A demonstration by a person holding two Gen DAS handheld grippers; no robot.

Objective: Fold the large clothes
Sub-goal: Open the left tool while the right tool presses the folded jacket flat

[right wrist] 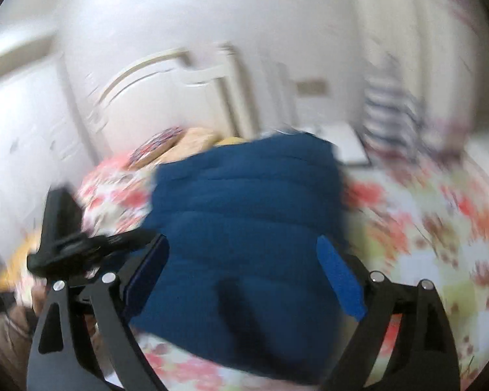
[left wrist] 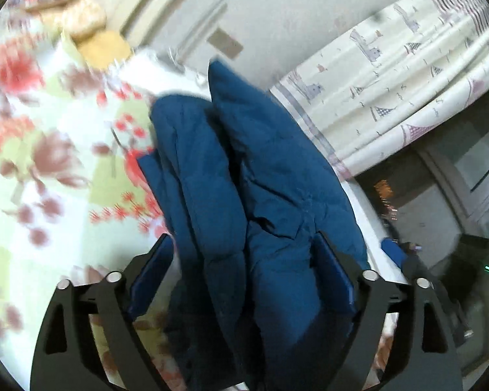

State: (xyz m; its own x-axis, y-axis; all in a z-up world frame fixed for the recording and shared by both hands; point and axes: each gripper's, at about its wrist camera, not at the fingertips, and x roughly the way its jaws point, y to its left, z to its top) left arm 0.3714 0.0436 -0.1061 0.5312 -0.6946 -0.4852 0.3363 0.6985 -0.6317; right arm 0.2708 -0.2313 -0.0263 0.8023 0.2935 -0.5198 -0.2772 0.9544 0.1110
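Blue quilted fabric fills the near field of both wrist views: a padded jacket (left wrist: 244,195) lying folded on a bed (left wrist: 49,195) covered in a red-and-green floral sheet.

In the left wrist view the left tongs (left wrist: 243,251) stand wide apart with the jacket bulging up between them; the fabric lies against the pad at 4 o'clock, while the pad at 8 o'clock shows a gap, so they do not clamp it. Beyond the tongs the jacket runs toward 12 o'clock in two thick folds. Farther off, at 10 o'clock, lie blurred yellow and tan pillows (left wrist: 91,29), and at 2 o'clock hangs a cream curtain (left wrist: 407,81) printed with small boats.

In the right wrist view, heavily blurred, the right tongs (right wrist: 241,251) are likewise spread wide over the jacket (right wrist: 244,211), which spans the space between them; whether the pads touch it I cannot tell. At 9 o'clock the black frame of the other tool (right wrist: 62,238) shows. Behind the jacket, at 12 o'clock, stands a white headboard (right wrist: 166,97).
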